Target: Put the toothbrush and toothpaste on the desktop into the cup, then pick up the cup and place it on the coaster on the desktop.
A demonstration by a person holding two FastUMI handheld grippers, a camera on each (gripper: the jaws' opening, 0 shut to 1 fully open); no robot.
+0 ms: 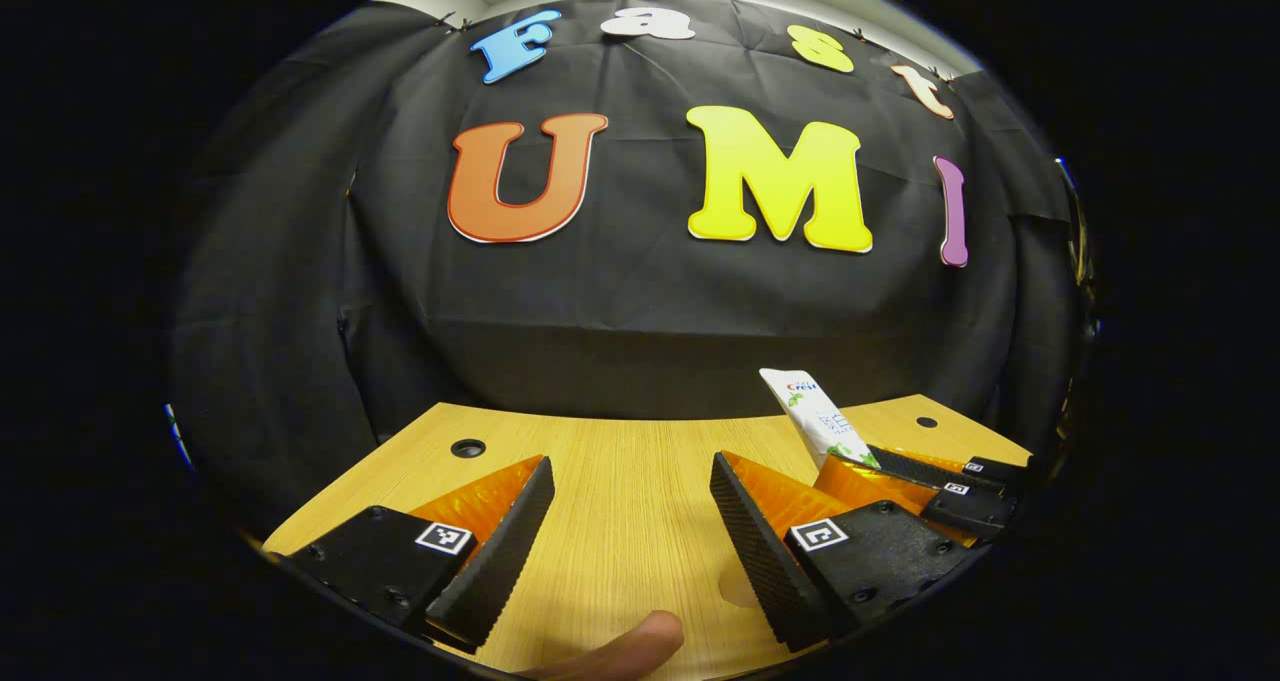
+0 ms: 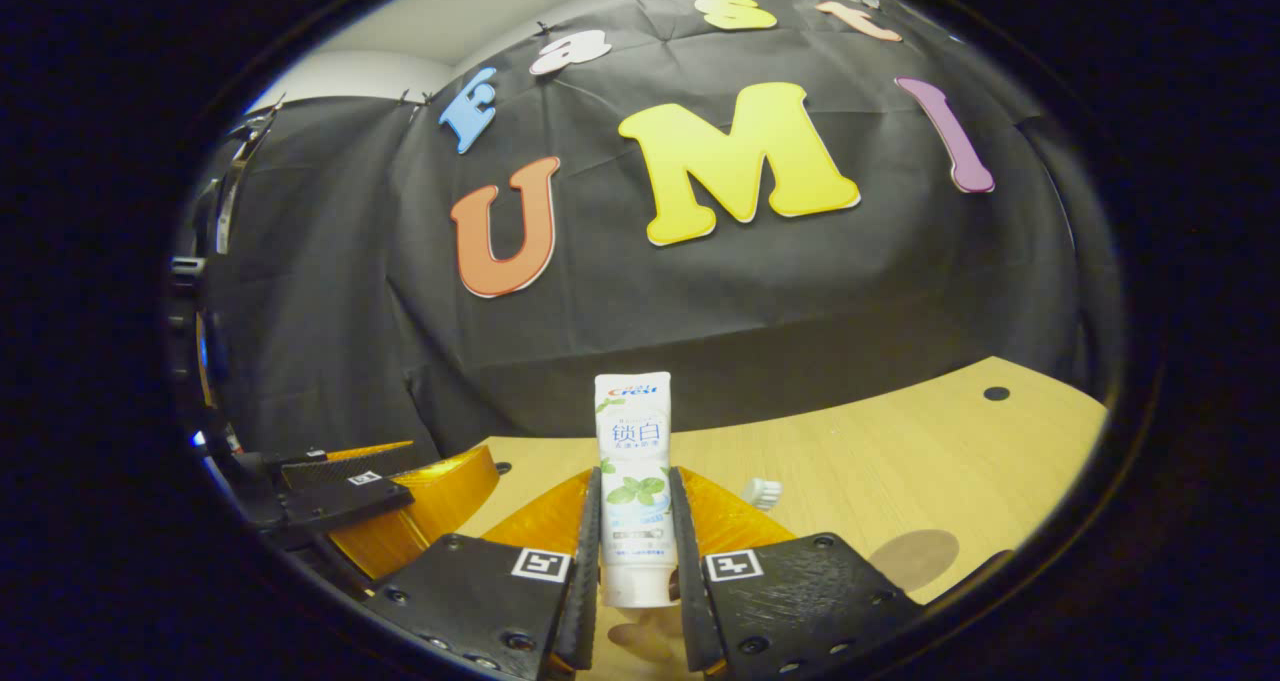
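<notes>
While the desk spreads pale and wood-grained below both grippers, with round holes near its far edge, it serves as the anchor for everything else. Over the desk in the left gripper view, the left gripper has its jaws spread wide with bare desk between them, gripping nothing; a fingertip shows at the near edge of the desk just below that gap. Off toward the desk's far right corner in that same view, the right gripper sits raised above the surface with the toothpaste poking up out of it, tilted toward the desk's middle. In the right gripper view, the right gripper is closed on the toothpaste, both fingers pressed against the tube's flat sides; the tube stands upright, cap end down, lifted clear of the desk. Toward the desk's left side in this view, the left gripper appears, apart from the tube. Just behind the right finger, low on the desk, a small white ridged piece peeks out; I cannot tell what it is. A round brownish patch lies on the desk to the right of the gripper.
</notes>
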